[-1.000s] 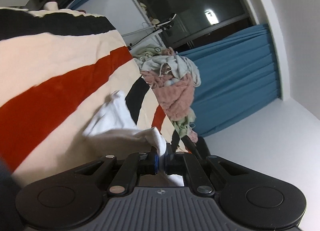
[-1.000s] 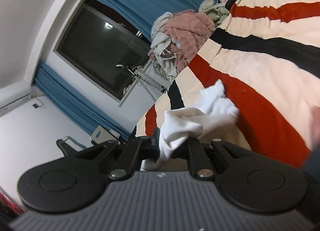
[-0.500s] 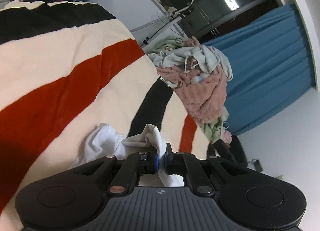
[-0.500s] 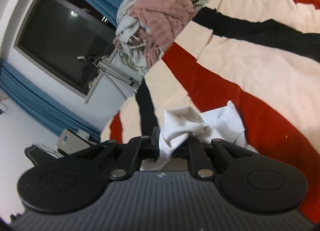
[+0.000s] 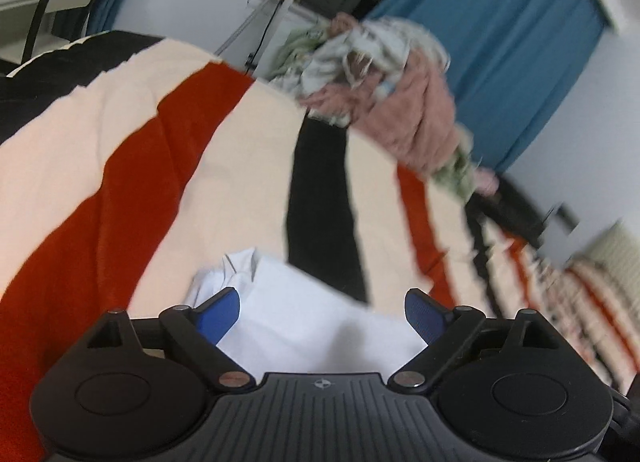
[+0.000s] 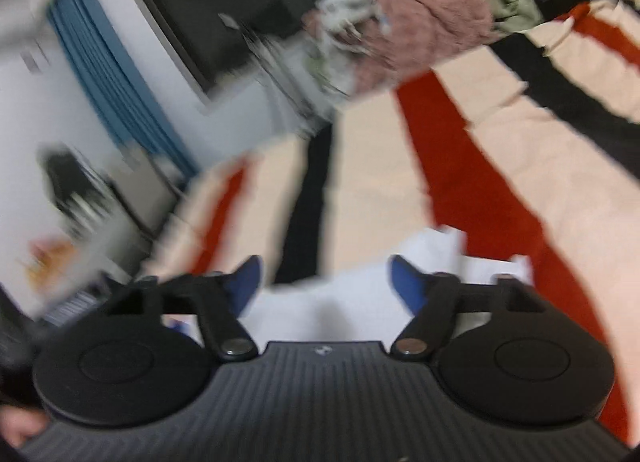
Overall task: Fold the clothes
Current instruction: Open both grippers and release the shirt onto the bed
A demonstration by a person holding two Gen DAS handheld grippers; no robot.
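Left tongs: left tongs stand wide apart with nothing between the blue pads; the white garment lies directly below and just ahead of them.

Right tongs: right tongs are likewise spread apart and empty, hovering over the same white garment, which fills the gap between the fingers.

Garment: a white piece of clothing rests on the striped bed cover, a bunched corner toward the left tongs' left side. Both views are motion-blurred, so its outline and exact fold state cannot be told.

Key relation: the cloth sits straight under both pairs of tongs, its long axis apparently running side to side across each view; neither hand looks clearly nearer.

Open room: bare cover in cream, red and black stripes stretches ahead of the garment, giving what looks like ample flat space for a fold or a smoothing pass.

Far edge: a heap of unfolded laundry, pink and pale green, sits at the far end of the bed, well apart from the garment; blue curtains hang beyond it.
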